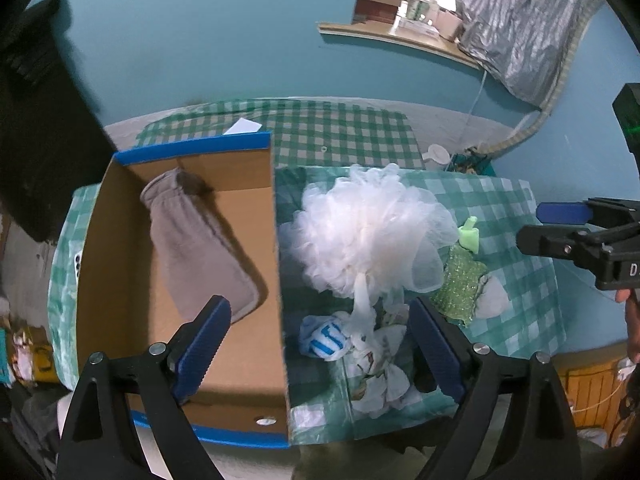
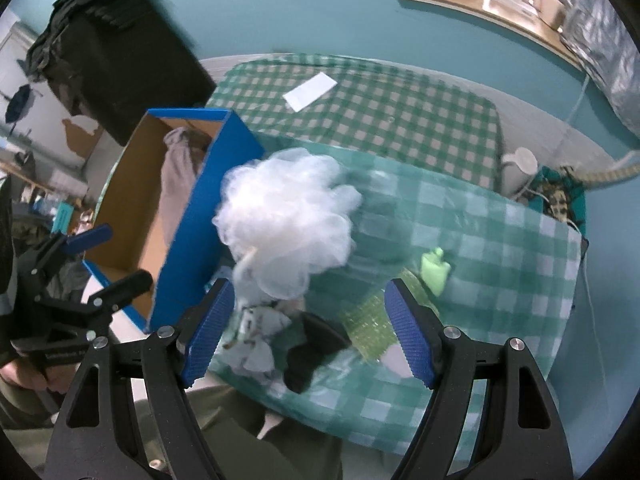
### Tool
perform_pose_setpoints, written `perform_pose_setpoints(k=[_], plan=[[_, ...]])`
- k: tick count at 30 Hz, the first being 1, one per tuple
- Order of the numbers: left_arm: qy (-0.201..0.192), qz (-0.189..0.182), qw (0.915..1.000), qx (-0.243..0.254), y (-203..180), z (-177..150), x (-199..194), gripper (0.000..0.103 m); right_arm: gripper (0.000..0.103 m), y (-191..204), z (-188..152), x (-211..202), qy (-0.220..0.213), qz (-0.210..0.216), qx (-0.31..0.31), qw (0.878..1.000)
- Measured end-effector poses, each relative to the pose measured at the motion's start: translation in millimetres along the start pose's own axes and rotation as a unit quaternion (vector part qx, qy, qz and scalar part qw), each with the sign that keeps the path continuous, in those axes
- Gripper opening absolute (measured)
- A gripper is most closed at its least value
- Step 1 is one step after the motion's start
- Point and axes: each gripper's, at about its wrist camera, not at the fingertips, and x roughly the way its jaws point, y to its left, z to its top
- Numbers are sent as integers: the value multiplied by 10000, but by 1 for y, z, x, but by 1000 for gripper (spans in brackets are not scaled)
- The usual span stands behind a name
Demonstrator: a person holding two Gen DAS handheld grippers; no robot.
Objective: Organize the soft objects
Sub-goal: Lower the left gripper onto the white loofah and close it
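Soft things (image 1: 372, 232) lie heaped on the checked cloth (image 1: 508, 216) just right of the cardboard box (image 1: 256, 364) — a white mesh bath puff, a green scrubber (image 1: 460, 280), a striped sock ball (image 1: 326, 338) and a crumpled cloth (image 1: 380, 376). A grey mitt (image 1: 200, 244) already lies inside the box, likely sorted there. The left gripper (image 1: 316, 344) hangs above the near edge of the heap, fingers wide apart and empty; the right gripper (image 2: 308, 332) is likewise spread — both seem poised to pick.
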Motion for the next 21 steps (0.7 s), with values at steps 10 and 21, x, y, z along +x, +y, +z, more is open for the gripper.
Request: perform_pose_setpoints(k=[10,21], plan=[[154,-57,9986,509,-25,22,24,92,77,-41,-26,-5,23,-116,389,9992],[545,-247,9953,768,-45,36,56,92,77,-68,-46,1,120,-203,729,9971]])
